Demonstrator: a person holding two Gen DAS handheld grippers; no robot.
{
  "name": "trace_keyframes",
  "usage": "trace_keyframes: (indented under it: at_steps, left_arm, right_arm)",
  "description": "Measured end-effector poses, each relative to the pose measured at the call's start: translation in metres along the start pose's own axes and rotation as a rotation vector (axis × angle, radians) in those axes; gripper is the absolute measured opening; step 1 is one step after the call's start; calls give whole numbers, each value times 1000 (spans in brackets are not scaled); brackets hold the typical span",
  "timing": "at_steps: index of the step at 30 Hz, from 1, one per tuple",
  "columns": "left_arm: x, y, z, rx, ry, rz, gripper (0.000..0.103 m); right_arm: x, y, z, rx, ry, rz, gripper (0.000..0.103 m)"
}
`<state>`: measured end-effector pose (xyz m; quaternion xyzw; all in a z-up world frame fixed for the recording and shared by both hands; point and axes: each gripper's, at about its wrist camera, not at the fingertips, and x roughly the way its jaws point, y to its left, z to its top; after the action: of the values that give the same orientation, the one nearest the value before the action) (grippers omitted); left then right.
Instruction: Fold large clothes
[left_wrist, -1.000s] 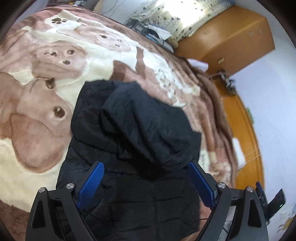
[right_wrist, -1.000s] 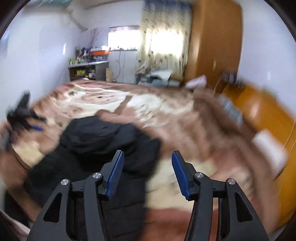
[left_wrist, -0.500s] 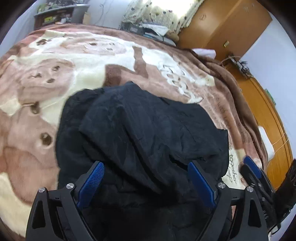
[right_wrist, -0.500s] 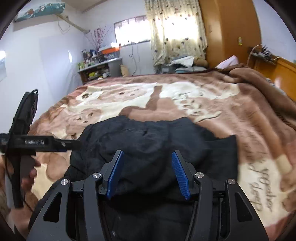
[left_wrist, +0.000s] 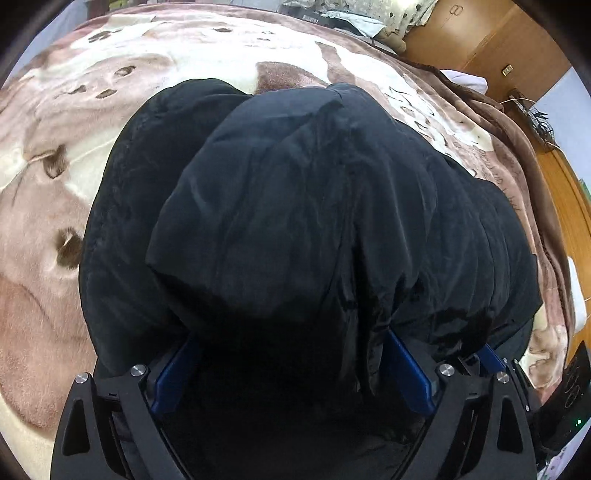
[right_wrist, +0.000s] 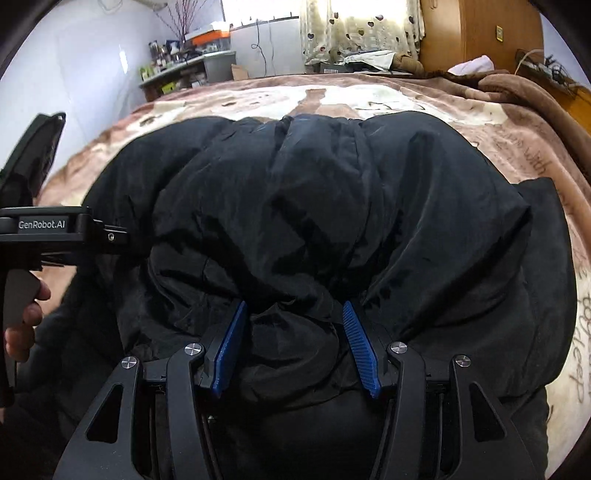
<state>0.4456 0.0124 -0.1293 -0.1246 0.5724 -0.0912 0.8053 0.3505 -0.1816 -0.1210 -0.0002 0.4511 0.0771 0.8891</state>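
Note:
A large black padded jacket (left_wrist: 295, 203) lies bunched on a brown and cream dog-print blanket (left_wrist: 55, 147) that covers the bed. My left gripper (left_wrist: 291, 339) is pushed down into the jacket's near part. Its jaws stand wide and its fingertips are hidden under loose folds. At the lower right of that view one blue pad (left_wrist: 491, 356) of my right gripper shows. In the right wrist view the jacket (right_wrist: 332, 203) fills the middle. My right gripper (right_wrist: 295, 306) stands open with a bulge of fabric between its pads. The left gripper's body (right_wrist: 55, 229) and a hand (right_wrist: 22, 325) are at the left.
The blanket (right_wrist: 369, 96) reaches far behind the jacket. A wooden wardrobe (right_wrist: 472, 33) and a curtained window (right_wrist: 354, 26) stand beyond the bed. A cluttered shelf (right_wrist: 177, 62) is at the back left, a white pillow (right_wrist: 472, 66) at the back right, a wooden bed frame (left_wrist: 565, 192) on the right.
Both grippers have come down from above the bed onto the jacket, which now fills both views. Fabric now lies between each pair of fingers. Neither opening has changed.

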Motion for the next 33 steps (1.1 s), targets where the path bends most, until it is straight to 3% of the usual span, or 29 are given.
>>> trace_keyframes:
  at_steps: [3,7,12,14,16,19,20,21,26,33]
  left_arm:
    - [3,1,1,-5,-6,8,95]
    - [-17,-7,-4,28,-50,31,92]
    - [-68,-23,-6,118,-207,77,87]
    - [-88,-32,-4,144,-283,81,87]
    - [-91,-41,4,164,-305,103,87]
    - [-67,-40,19,165,-247,188,85]
    - [-57,-31,20,148,-207,210,76]
    - [-45,-25,24,131,-180,236,76]
    - [-21,5,24,48,-146,147,83]
    - [12,-2,27,100,-116,223,91]
  right_arm:
    - [9,1,0,-26,16,-19,55]
    - [-7,-6,5,-1,27,22,55]
    - [-62,-23,16,39,-151,33,55]
    - [-78,-30,28,47,-222,-17,55]
    - [-78,-36,41,45,-230,-57,55]
    - [-50,-50,52,72,-151,-93,55]
    - [-40,-55,51,92,-123,-99,55]
    - [-25,-65,48,123,-77,-100,55]
    - [-5,-84,36,147,-44,-30,54]
    - [17,-75,23,80,-50,-84,54]
